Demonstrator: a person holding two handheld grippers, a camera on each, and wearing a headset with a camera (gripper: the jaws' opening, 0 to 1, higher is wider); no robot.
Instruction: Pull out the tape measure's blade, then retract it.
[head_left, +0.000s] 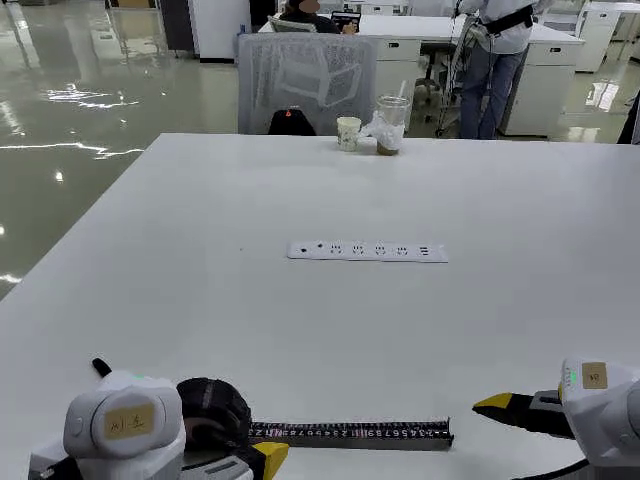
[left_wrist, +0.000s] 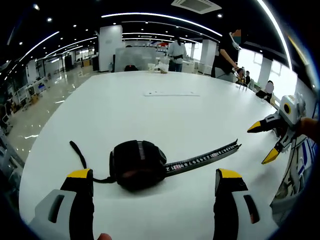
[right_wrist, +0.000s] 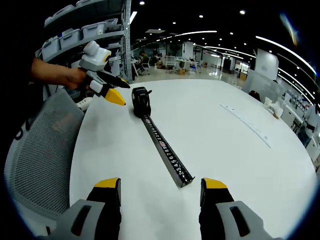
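Left hand-held gripper (left_wrist: 153, 175), right hand-held gripper (right_wrist: 160, 183) released; tape measure (left_wrist: 137, 164) with blade (left_wrist: 205, 158) out; clear cup (head_left: 392, 122) holds brownish contents.

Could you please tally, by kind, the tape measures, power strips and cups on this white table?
Tape measure: 1
Power strip: 1
Cups: 2 (paper cup, clear cup)
Total: 4
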